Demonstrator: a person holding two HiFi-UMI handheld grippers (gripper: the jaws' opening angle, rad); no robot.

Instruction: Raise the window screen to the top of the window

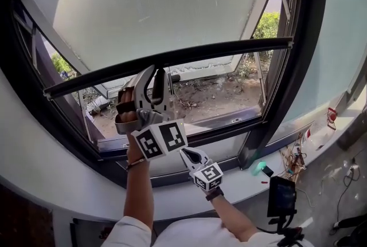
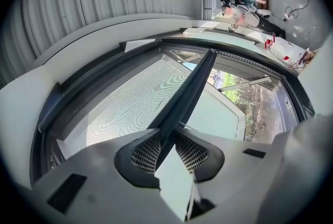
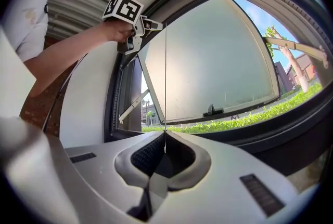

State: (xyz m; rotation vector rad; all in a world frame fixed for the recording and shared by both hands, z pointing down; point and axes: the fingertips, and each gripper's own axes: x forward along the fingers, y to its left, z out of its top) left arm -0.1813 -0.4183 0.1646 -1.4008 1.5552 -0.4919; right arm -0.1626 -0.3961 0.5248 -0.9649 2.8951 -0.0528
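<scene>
The window screen (image 1: 160, 5) is a pale mesh sheet ending in a dark bottom bar (image 1: 229, 50) that slants across the dark window frame (image 1: 307, 68). My left gripper (image 1: 153, 77) is shut on that bar near its left half. In the left gripper view the bar (image 2: 192, 88) runs out from between the jaws (image 2: 167, 140), with the mesh (image 2: 130, 108) on its left. My right gripper (image 1: 192, 155) sits lower, near the sill, shut on a thin pull cord (image 3: 166, 77). The cord rises straight from its jaws (image 3: 165, 137) towards the bar and the left gripper (image 3: 148, 24).
Beyond the screen a frosted glass sash (image 3: 213, 62) is tilted open outward, over dirt and grass. A white sill (image 1: 69, 183) runs below the frame. At the right are a green object (image 1: 261, 169), a dark device on a stand (image 1: 281, 195) and loose cables (image 1: 292, 157).
</scene>
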